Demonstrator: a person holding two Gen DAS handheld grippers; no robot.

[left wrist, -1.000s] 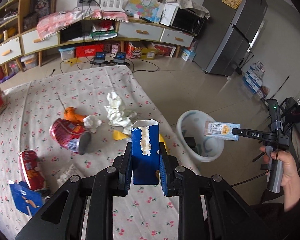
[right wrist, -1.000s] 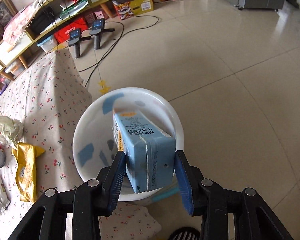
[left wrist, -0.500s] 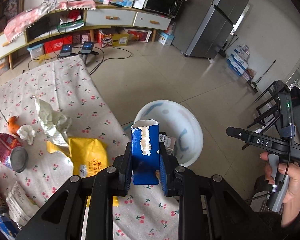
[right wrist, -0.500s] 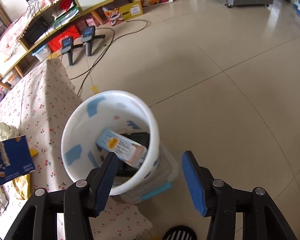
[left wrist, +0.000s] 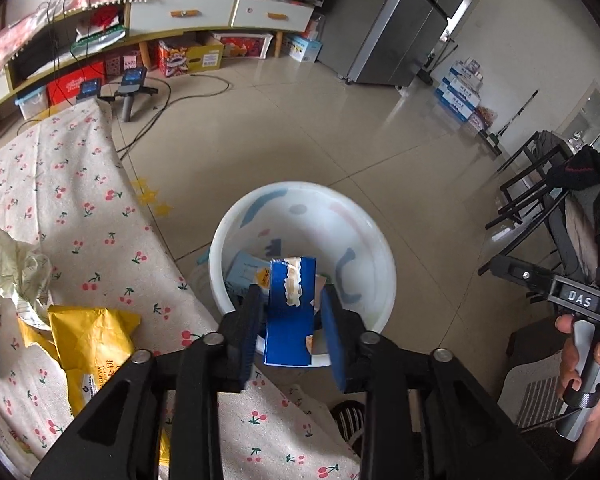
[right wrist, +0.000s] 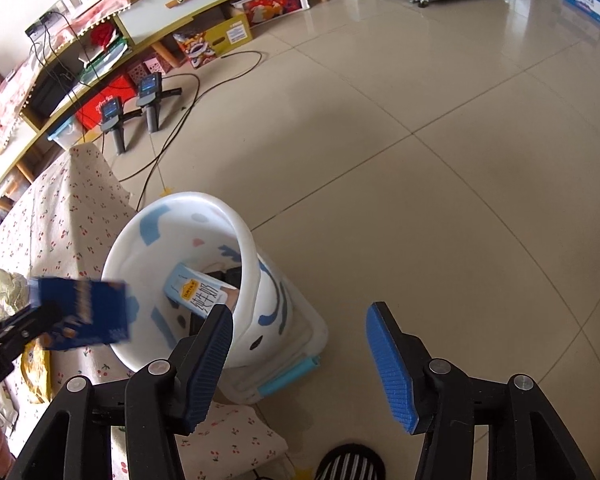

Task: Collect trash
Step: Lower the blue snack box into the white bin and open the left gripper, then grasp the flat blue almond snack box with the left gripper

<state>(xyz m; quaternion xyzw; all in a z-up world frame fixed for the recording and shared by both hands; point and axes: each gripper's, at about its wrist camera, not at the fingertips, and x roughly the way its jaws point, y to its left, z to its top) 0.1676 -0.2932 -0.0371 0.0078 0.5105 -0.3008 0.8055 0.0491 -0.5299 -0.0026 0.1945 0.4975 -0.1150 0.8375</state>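
Floor bin (left wrist: 384,280): light-blue carton (right wrist: 198,292) inside

Floor: pale beige tiles (right wrist: 440,128), glossy, light reflecting at far right.
Far wall: long low cabinet (left wrist: 204,12) with white drawers, cluttered shelves beneath.
Far right: grey refrigerator (left wrist: 416,20).
Right: black chair (left wrist: 540,184).

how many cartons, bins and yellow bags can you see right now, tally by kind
cartons: 2, a dark blue carton and a light blue carton
bins: 1, the white bin
yellow bags: 1, the yellow bag
total: 4
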